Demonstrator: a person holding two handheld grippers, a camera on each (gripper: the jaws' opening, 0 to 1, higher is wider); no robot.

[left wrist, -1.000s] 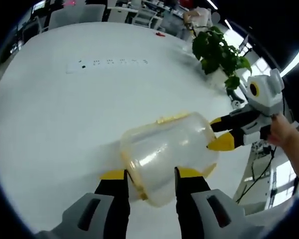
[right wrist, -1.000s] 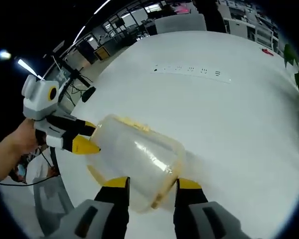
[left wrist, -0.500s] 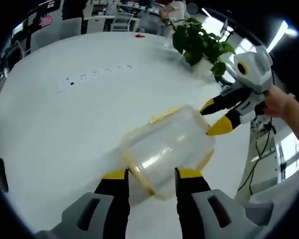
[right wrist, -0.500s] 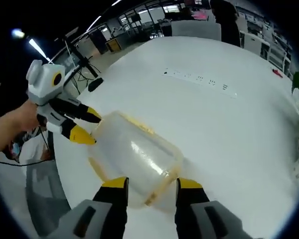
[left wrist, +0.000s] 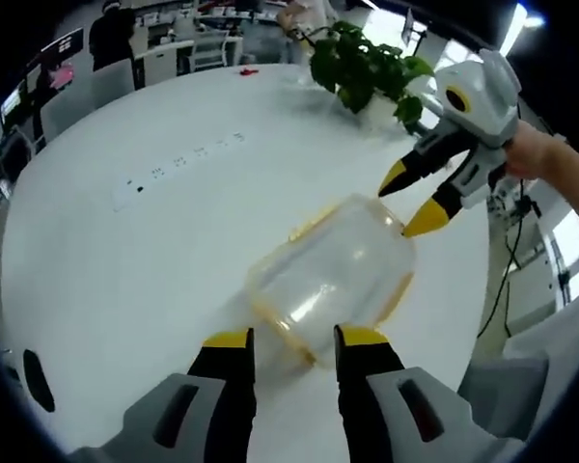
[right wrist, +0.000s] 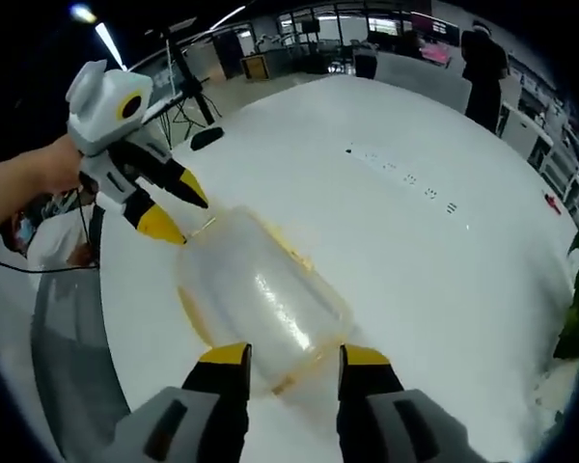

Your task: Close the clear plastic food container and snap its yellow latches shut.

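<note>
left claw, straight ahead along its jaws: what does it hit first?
Most likely the clear plastic container. Its near, yellow-rimmed end sits right between and just past the left claw tips, on the white table. Whether they already touch, I cannot tell.

Grey tool (left wrist: 289, 340) bodies, black jaws, yellow tips; other tool (right wrist: 291, 355) alike.

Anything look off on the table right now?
Nothing spilled or damaged. The clear container rests on the white table, between the open left tongs and right tongs. Whether it is closed or latched is unclear.
</note>
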